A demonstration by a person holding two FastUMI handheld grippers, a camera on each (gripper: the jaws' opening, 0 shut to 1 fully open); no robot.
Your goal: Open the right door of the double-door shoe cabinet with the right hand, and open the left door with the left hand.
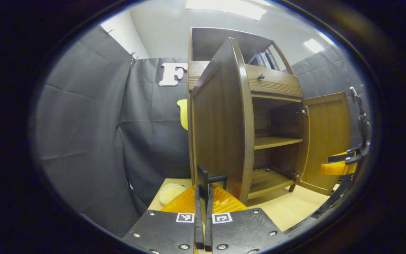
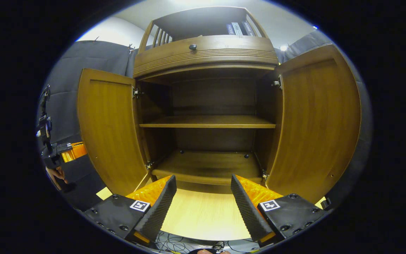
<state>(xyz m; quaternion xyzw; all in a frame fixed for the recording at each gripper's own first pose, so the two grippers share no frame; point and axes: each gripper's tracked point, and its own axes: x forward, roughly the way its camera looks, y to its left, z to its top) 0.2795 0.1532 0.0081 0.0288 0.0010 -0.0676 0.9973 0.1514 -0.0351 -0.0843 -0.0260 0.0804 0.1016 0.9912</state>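
Both doors of the shoe cabinet (image 2: pixel 206 106) are swung wide open, standing on the pale wood surface (image 2: pixel 203 215).

In the right gripper view the left door (image 2: pixel 109 130) and right door (image 2: pixel 317 120) flare out to either side, with a bare shelf (image 2: pixel 206 121) and the cabinet floor between them, and a drawer with a dark knob (image 2: pixel 192 46) above. The right hand-held gripper (image 2: pixel 203 197) sits just in front of the cabinet's bottom edge, centred between the doors, fingers spread apart and gripping nothing. In the left gripper view the left hand-held gripper (image 1: pixel 203 208) is low, just beside the outer face of the left door (image 1: pixel 220 123), fingers clenched together around a thin dark handle (image 1: pixel 211 178). The other gripper (image 1: pixel 340 165) shows near the right door (image 1: pixel 326 141).
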